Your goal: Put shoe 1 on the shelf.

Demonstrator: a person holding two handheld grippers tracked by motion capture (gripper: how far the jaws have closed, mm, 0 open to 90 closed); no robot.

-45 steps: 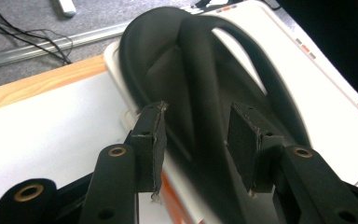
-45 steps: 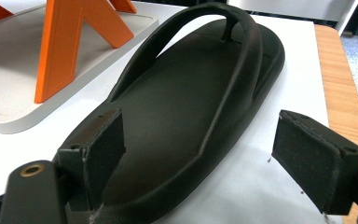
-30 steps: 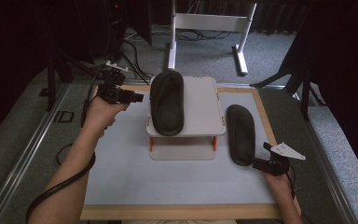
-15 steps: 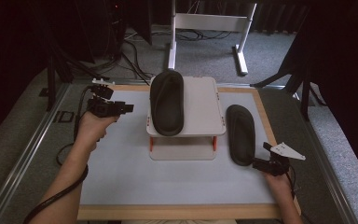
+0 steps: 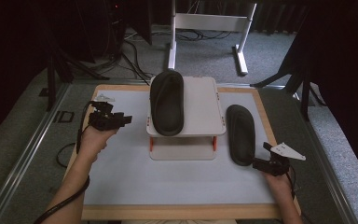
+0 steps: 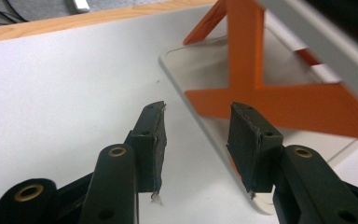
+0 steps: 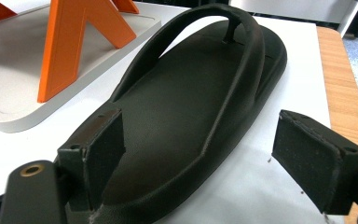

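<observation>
One black flip-flop (image 5: 167, 103) lies on top of a white rack (image 5: 200, 105) with orange legs (image 6: 244, 56). A second black flip-flop (image 5: 241, 134) lies on the white mat to the right of the rack. My left gripper (image 5: 127, 119) hovers to the left of the rack, pointing at it; its jaws (image 6: 196, 116) are open with nothing between them. My right gripper (image 5: 256, 161) sits at the heel of the second flip-flop (image 7: 186, 107). Its jaws (image 7: 198, 123) stand wide open on either side of the heel, and the right pad (image 7: 307, 156) is clear of it.
The white mat (image 5: 121, 172) sits in a wooden frame (image 5: 177, 212) on the table. The rack's white base plate (image 6: 200, 70) lies flat on the mat. A white metal stand (image 5: 205, 23) and cables are on the floor beyond the table.
My left hand has come down and toward the near side, away from the flip-flop on the rack, to the level of the rack's legs. The right hand has stayed where it was.
</observation>
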